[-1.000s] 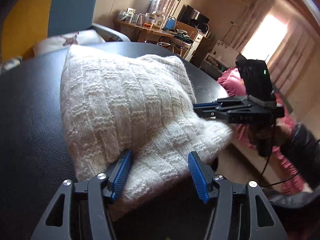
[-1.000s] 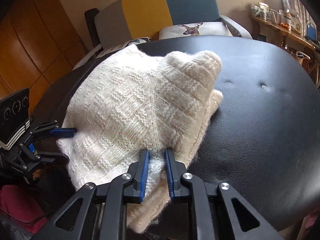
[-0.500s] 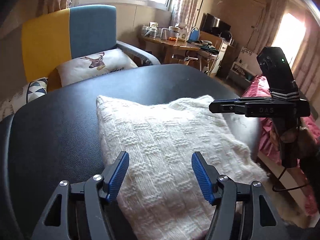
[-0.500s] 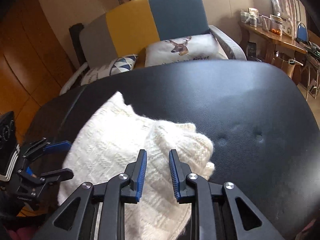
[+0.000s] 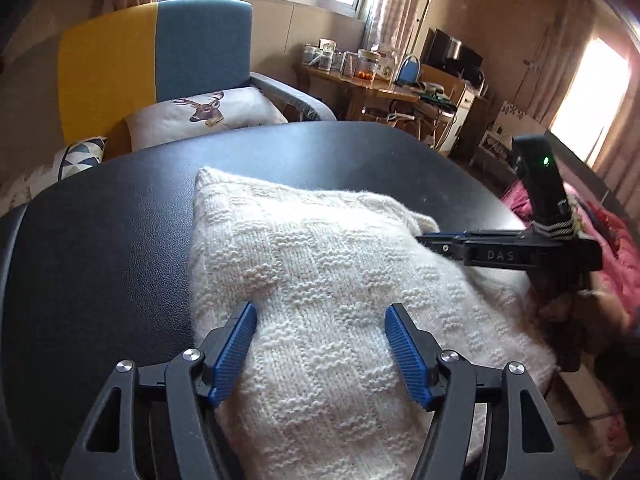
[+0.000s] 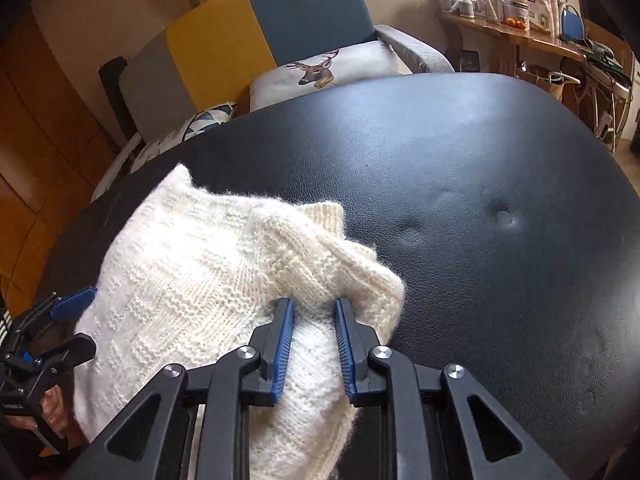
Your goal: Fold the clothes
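A cream knitted sweater (image 5: 320,280) lies folded on the black padded table (image 5: 100,240). It also shows in the right wrist view (image 6: 192,280). My left gripper (image 5: 320,320) is open, its blue fingers spread over the near end of the sweater. My right gripper (image 6: 312,312) is partly open with a fold of the sweater between its fingers at the sweater's right end. The right gripper also shows in the left wrist view (image 5: 444,240), and the left gripper in the right wrist view (image 6: 76,324).
A yellow and blue armchair (image 5: 160,60) with a deer cushion (image 5: 204,116) stands behind the table. A wooden side table with jars (image 5: 360,76) is at the back right. A pink bedcover (image 5: 612,248) lies to the right. The table top (image 6: 500,200) has button dimples.
The sweater has been laid down flatter on the table and both grippers moved back toward the near edge. My right gripper's fingers have widened slightly.
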A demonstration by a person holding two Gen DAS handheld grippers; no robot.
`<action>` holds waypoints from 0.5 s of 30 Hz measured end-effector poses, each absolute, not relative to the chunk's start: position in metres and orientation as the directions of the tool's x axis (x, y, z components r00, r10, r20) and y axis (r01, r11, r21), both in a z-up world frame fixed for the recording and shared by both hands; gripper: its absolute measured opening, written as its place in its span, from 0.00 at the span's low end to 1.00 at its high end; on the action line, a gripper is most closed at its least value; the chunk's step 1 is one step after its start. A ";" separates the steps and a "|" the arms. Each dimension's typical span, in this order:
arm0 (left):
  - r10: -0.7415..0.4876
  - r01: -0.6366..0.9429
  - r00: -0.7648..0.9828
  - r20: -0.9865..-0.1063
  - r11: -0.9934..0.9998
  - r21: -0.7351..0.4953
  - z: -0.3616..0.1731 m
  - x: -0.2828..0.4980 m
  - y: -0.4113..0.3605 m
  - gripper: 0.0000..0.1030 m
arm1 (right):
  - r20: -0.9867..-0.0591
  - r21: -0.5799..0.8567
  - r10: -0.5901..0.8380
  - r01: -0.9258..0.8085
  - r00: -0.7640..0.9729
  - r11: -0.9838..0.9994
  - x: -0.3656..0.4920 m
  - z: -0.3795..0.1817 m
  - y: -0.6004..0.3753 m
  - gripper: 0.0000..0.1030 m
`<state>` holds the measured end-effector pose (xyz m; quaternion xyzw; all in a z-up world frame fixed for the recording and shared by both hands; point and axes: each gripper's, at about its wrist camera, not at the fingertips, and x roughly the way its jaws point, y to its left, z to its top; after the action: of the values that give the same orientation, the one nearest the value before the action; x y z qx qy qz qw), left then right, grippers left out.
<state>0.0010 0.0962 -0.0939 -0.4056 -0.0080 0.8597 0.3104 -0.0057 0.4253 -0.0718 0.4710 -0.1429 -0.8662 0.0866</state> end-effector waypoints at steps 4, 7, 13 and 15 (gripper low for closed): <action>0.630 -0.473 -0.421 -0.652 -0.766 -0.435 -0.085 -0.015 0.053 0.75 | -0.686 0.536 -0.409 -0.039 -0.602 -0.843 0.026 -0.050 0.457 0.39; 0.653 -0.428 -0.382 -0.654 -0.753 -0.501 -0.090 -0.030 0.030 0.75 | -0.649 0.652 -0.494 -0.089 -0.578 -0.753 0.053 -0.056 0.477 0.69; 0.672 -0.358 -0.279 -0.686 -0.736 -0.575 -0.112 -0.053 0.028 0.79 | -0.619 0.761 -0.630 -0.158 -0.469 -0.630 0.082 -0.090 0.477 0.85; 0.675 -0.365 -0.252 -0.694 -0.730 -0.578 -0.115 -0.055 0.039 0.81 | -0.613 0.772 -0.646 -0.169 -0.455 -0.613 0.077 -0.101 0.473 0.85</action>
<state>-0.0549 0.0394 -0.1152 -0.5120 -0.1515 0.7764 0.3347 0.0766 0.4731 -0.1013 0.4972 -0.4102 -0.7478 0.1595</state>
